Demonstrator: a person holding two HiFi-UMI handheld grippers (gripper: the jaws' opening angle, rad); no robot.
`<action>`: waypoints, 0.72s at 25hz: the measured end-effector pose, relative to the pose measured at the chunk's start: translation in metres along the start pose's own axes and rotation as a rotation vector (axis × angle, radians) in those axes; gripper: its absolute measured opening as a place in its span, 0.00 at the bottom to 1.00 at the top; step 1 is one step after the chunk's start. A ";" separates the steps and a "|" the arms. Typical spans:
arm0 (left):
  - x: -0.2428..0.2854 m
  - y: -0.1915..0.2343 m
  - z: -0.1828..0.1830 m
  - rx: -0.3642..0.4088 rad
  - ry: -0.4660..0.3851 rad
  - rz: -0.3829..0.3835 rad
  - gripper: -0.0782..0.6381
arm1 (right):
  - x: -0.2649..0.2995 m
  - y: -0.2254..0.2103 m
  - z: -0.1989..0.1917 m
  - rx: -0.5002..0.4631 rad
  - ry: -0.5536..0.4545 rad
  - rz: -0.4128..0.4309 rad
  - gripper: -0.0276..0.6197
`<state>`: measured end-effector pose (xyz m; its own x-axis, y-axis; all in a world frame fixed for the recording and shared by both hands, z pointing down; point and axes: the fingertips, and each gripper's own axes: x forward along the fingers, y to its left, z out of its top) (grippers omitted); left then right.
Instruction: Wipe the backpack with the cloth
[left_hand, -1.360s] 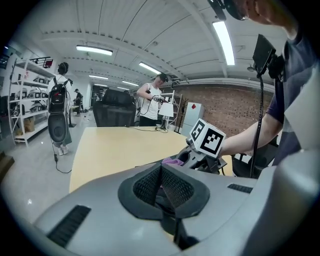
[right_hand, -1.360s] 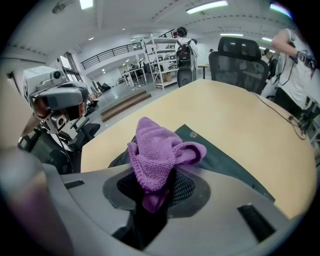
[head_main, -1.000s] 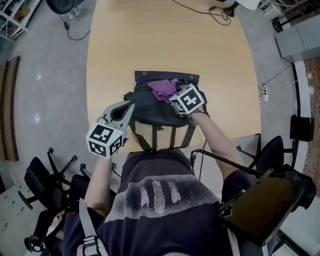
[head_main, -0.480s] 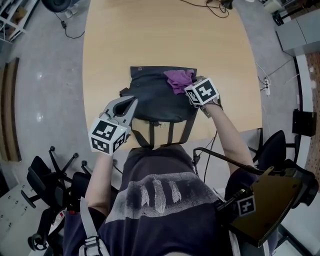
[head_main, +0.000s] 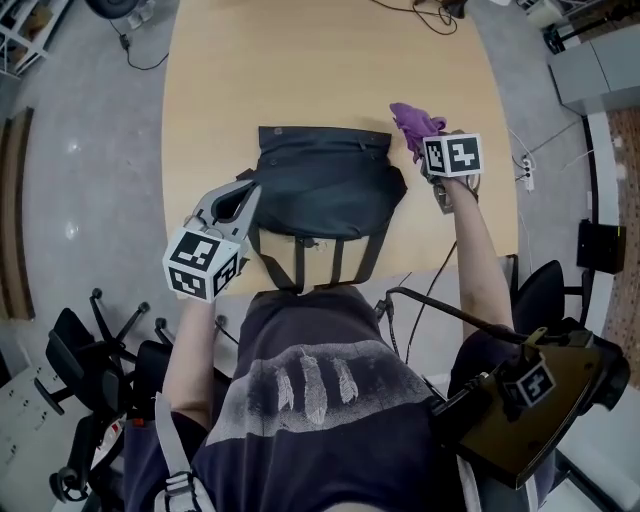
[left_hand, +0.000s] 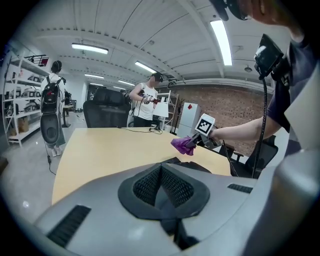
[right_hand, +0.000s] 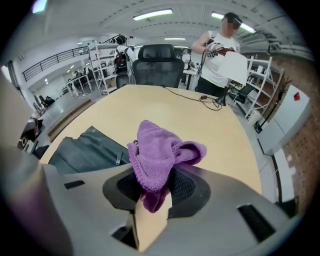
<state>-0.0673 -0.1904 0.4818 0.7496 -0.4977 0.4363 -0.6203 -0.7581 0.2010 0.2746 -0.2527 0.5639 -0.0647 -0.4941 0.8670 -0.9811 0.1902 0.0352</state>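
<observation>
A dark grey backpack (head_main: 325, 185) lies flat on a light wooden table (head_main: 250, 70), close to the table's near edge, with its straps (head_main: 300, 262) hanging over that edge toward the person holding the tools. A crumpled purple cloth (right_hand: 161, 152) is off the backpack, held above bare tabletop just beyond the bag's top right corner. The right gripper (right_hand: 152, 187) holds it: its jaws are clamped on the lower part of the cloth, and the rest of the cloth bunches up above the jaws. The black-and-white marker cube (head_main: 452, 155) on this gripper sits just behind the cloth, and the person's right forearm (head_main: 478, 250) stretches out along the right side of the bag. The left gripper (head_main: 246, 192) is at the bag's left edge, its jaws closed together with dark material from the bag pinched between them. Its own marker cube (head_main: 198, 264) hangs off the near edge of the table. A thin black cable (right_hand: 200, 97) trails across the far end of the table, where a black office chair (right_hand: 157, 60) stands. More black chairs (head_main: 95, 345) cluster on the grey floor to the person's left. In the background a person in a white top (right_hand: 220, 55) stands beside the far end of the table.
</observation>
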 end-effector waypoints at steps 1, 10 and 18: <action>-0.002 0.001 0.000 -0.002 -0.002 0.004 0.12 | 0.002 0.002 -0.001 -0.004 0.007 -0.007 0.22; -0.012 0.011 -0.013 -0.020 0.017 0.007 0.12 | 0.063 0.062 -0.023 -0.087 0.140 0.022 0.22; -0.021 0.032 -0.027 -0.059 0.023 0.024 0.12 | 0.080 0.108 -0.002 -0.093 0.138 0.087 0.22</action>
<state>-0.1093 -0.1930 0.5026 0.7295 -0.5051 0.4612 -0.6509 -0.7198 0.2413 0.1638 -0.2699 0.6379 -0.1163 -0.3522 0.9287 -0.9514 0.3079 -0.0024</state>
